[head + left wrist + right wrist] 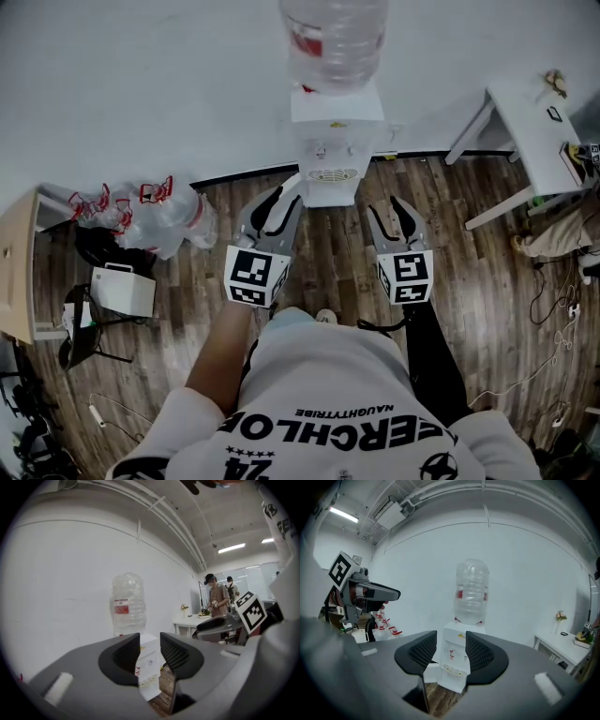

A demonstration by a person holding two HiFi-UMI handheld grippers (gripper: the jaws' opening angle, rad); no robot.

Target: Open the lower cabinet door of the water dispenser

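Note:
The white water dispenser (328,155) stands against the wall with a clear bottle (333,42) on top. It is ahead of both grippers and a little way off. My left gripper (279,199) and right gripper (394,211) hover side by side above the wooden floor, both open and holding nothing. Through the left gripper (150,652) jaws I see the dispenser (149,670) and its bottle (127,604). Between the right gripper (451,652) jaws the dispenser (457,663) front shows its taps and drip grille. A white panel (431,672) juts out at its lower left; I cannot tell if that is the door.
Several empty bottles with red handles (155,216) lie left of the dispenser, beside a wooden cabinet (19,262) and a white box (124,291). A white table (534,131) stands at the right, with cables (553,319) on the floor. Two people (218,597) stand far off.

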